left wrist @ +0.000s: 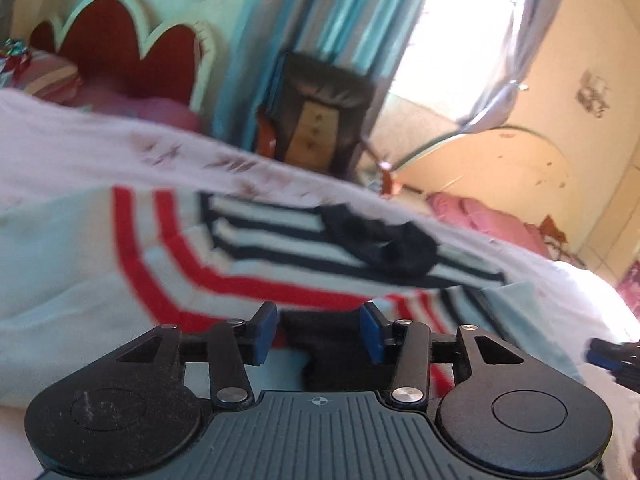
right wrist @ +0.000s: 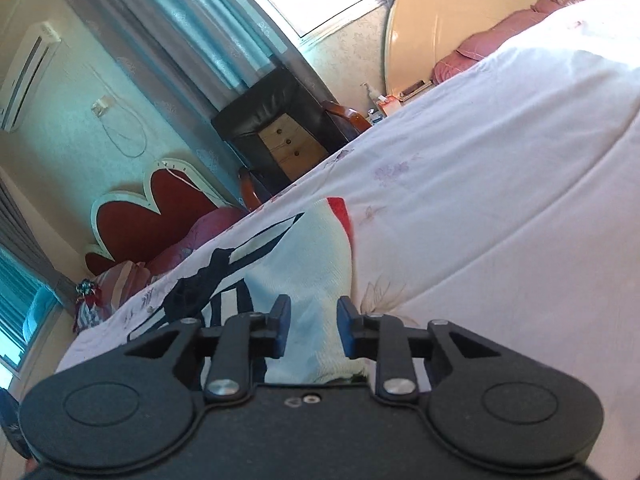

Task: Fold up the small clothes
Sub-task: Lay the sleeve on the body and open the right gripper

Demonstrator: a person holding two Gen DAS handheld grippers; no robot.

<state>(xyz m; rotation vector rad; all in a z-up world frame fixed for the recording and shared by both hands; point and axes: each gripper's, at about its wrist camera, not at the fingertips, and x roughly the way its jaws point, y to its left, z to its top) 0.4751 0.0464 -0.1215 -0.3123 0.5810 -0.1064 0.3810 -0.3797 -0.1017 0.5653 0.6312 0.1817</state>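
Note:
A small white knit garment [left wrist: 248, 264] with red and navy stripes lies flat on the bed. A dark navy patch [left wrist: 380, 240] sits on its striped part. My left gripper [left wrist: 318, 334] is open just above the garment's near edge, with a dark part of the cloth between its blue pads [left wrist: 266, 332]. My right gripper [right wrist: 314, 330] is open over a white part of the same garment [right wrist: 312, 264], which shows navy bands and a red edge. Its tips also show at the right edge of the left wrist view [left wrist: 612, 360].
The bed has a white floral sheet [right wrist: 500, 168]. A red scalloped headboard [left wrist: 124, 48] and pillows stand at its head. A dark chair with wooden drawers [left wrist: 316, 120], curtains, a bright window and pink bedding [left wrist: 488, 216] lie beyond the far edge.

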